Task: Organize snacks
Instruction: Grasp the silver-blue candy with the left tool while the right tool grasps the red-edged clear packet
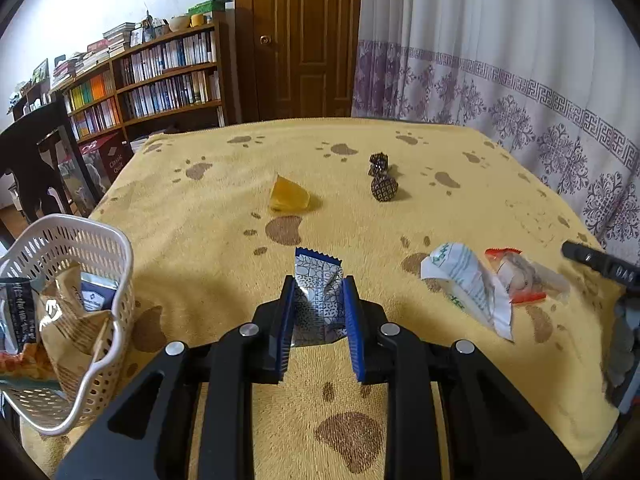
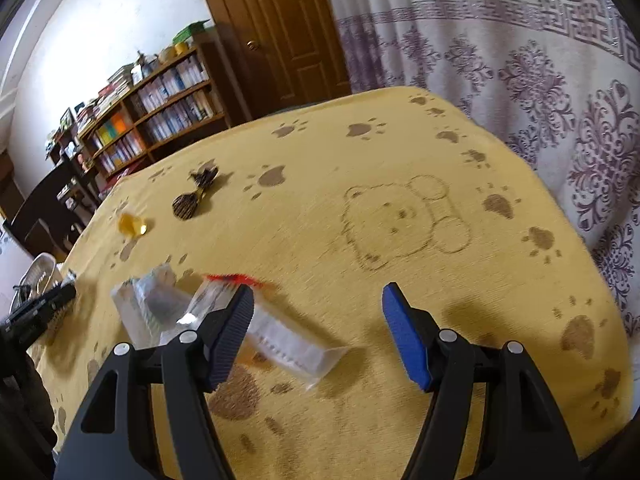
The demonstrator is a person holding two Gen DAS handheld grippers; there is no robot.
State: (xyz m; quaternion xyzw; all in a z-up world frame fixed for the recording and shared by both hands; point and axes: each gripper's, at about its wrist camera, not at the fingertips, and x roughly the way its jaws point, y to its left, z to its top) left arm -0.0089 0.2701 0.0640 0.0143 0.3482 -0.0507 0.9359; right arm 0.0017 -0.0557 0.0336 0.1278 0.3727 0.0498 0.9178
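The left gripper (image 1: 318,298) clamps a blue-and-white patterned foil snack packet (image 1: 318,280) near the front edge of the yellow paw-print cloth (image 1: 224,216), beside the white perforated plastic basket (image 1: 100,248) at the left front corner. The right gripper (image 2: 316,312) hangs wide apart over a clear red-trimmed wrapper (image 2: 280,332).

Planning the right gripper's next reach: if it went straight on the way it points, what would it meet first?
Probably nothing but bare blanket. The right gripper is open and its line runs over the bear drawing. The red-trimmed packet lies off to its left, under the left finger. Depth is uncertain.
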